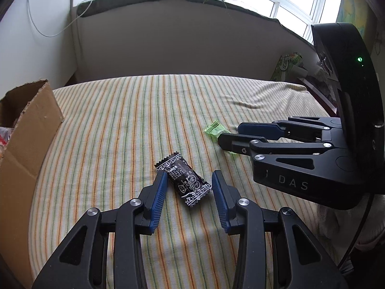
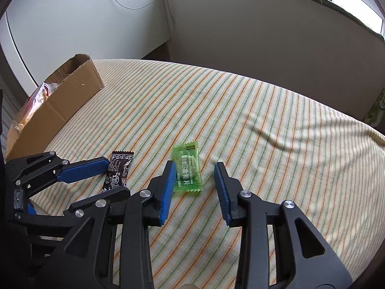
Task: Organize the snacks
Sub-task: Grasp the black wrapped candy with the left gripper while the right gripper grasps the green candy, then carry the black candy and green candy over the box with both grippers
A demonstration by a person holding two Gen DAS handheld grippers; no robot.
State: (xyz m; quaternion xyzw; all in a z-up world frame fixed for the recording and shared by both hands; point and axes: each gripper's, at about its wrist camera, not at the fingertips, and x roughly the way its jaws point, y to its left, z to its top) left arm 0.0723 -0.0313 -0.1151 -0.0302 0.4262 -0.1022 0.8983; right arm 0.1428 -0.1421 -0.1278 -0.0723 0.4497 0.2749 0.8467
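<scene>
left hand-held gripper (image 1: 189, 180): jaws apart, I straddle the black snack (image 1: 184, 179), one pad brushing it, no squeeze yet.
black snack: frame centre on the striped bed (image 1: 120, 120), long axis diagonal across my jaws.
right hand-held gripper (image 2: 195, 175): parted around the green candy (image 2: 188, 167), lying lengthwise.
cardboard box (image 2: 67, 96): upper left, my left is nearer.

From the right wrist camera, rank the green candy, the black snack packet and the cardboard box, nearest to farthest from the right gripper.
1. Green candy: between the right gripper's open fingers.
2. Black snack packet: to its left, at the left gripper.
3. Cardboard box: far left, at the cloth's edge.
</scene>
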